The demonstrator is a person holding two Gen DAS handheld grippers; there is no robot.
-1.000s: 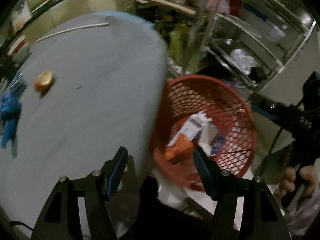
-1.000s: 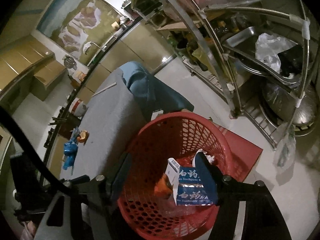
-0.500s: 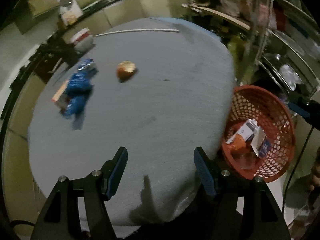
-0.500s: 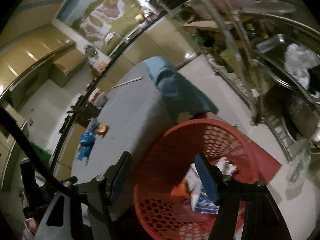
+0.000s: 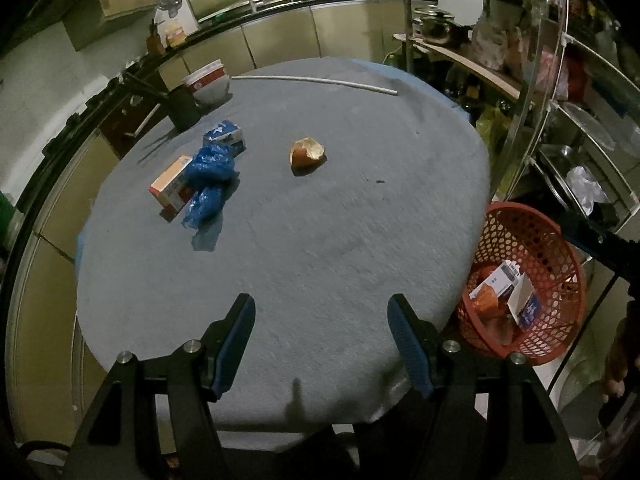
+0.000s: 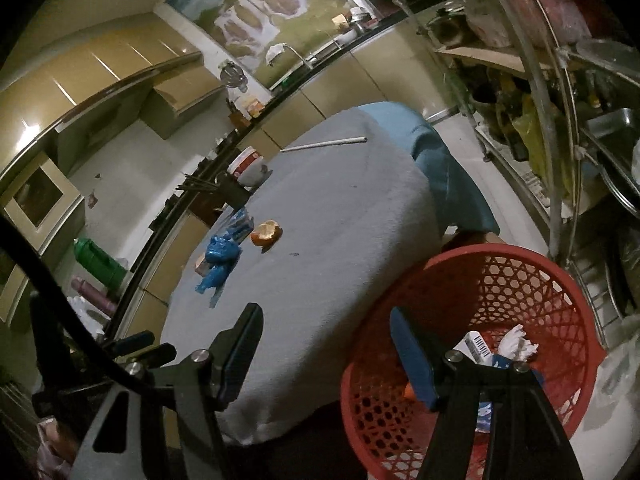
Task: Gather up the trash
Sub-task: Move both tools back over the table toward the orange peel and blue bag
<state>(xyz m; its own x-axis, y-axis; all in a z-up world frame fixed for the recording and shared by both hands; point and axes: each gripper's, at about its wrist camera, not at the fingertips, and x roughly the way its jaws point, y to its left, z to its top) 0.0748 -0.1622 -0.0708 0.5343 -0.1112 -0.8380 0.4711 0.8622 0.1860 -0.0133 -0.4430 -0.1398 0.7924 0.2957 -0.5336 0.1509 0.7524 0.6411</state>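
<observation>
A round table point(image 5: 320, 248) under a grey cloth carries an orange peel point(image 5: 306, 152), a crumpled blue plastic bag point(image 5: 210, 182), an orange-and-white carton point(image 5: 170, 188) and a small blue carton point(image 5: 224, 134). Beside the table on the floor stands a red mesh basket point(image 5: 560, 240) holding cartons and an orange scrap. My left gripper point(image 5: 320, 320) hovers open and empty over the table's near edge. My right gripper point(image 6: 326, 330) is open and empty, one finger over the table point(image 6: 340, 240), the other over the basket point(image 6: 540, 288). The peel point(image 6: 266, 232) and bag point(image 6: 218, 260) lie far from it.
A long white stick point(image 5: 316, 80) and a red-and-white bowl point(image 5: 208, 80) sit at the table's far edge, with a dark holder point(image 5: 184, 108) next to the bowl. A metal rack point(image 5: 560, 100) full of pots and bags stands right of the basket. Kitchen counters run behind.
Both grippers have swung away from the basket toward the table and risen. The left view now takes in the whole tabletop; the basket has slid to its right edge.
</observation>
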